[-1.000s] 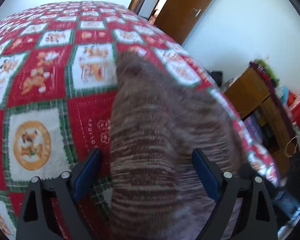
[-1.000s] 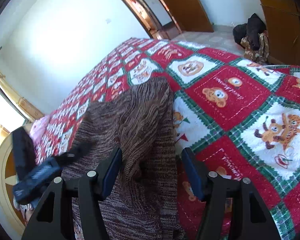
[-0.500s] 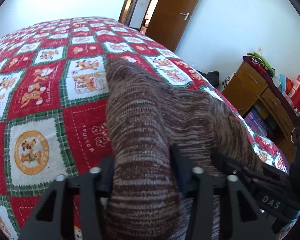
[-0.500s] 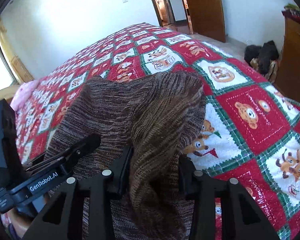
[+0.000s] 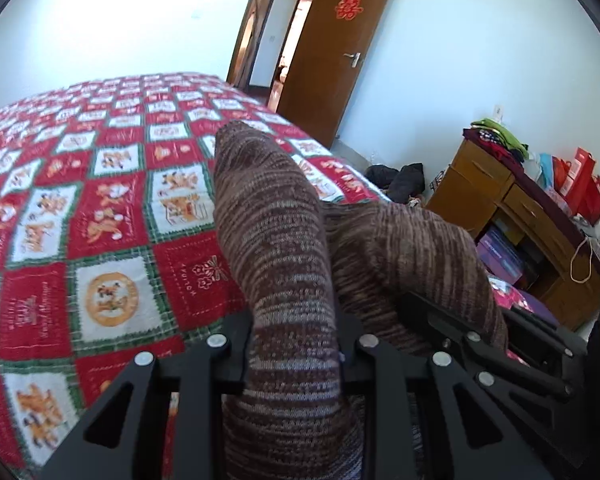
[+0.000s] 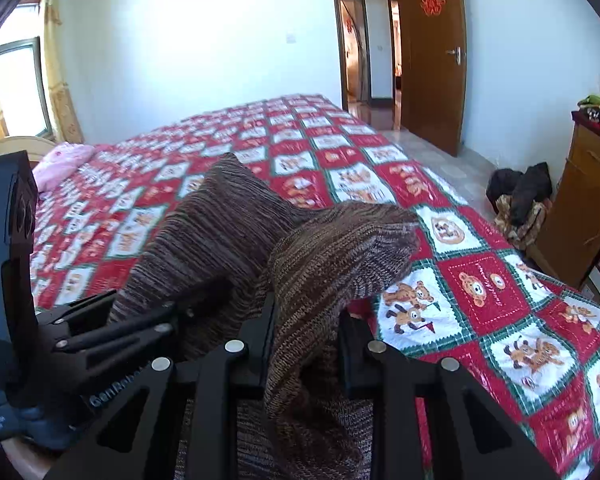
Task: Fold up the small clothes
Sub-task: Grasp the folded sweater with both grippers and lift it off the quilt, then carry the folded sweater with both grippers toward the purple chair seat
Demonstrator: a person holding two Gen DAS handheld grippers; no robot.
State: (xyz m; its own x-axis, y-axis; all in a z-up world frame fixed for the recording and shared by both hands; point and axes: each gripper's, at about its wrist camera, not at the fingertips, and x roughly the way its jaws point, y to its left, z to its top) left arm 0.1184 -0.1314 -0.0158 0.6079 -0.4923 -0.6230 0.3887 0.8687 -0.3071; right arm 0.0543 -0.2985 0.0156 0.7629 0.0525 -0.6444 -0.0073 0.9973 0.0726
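Right wrist: red patchwork bedspread [image 6: 472, 280], open door [image 6: 432, 52].

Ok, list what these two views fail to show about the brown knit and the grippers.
- Left wrist view: the brown knit garment fills the left gripper, hiding the finger pads.
- Right wrist view: its folds cover the right gripper pads too.
- Both views: the garment's lower part runs off the bottom edge, so its type is unclear.

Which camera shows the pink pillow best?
The right wrist view. The pink pillow lies at the far left end of the bed, beyond the brown sweater. The left wrist view does not show it at all; it looks toward the door instead.
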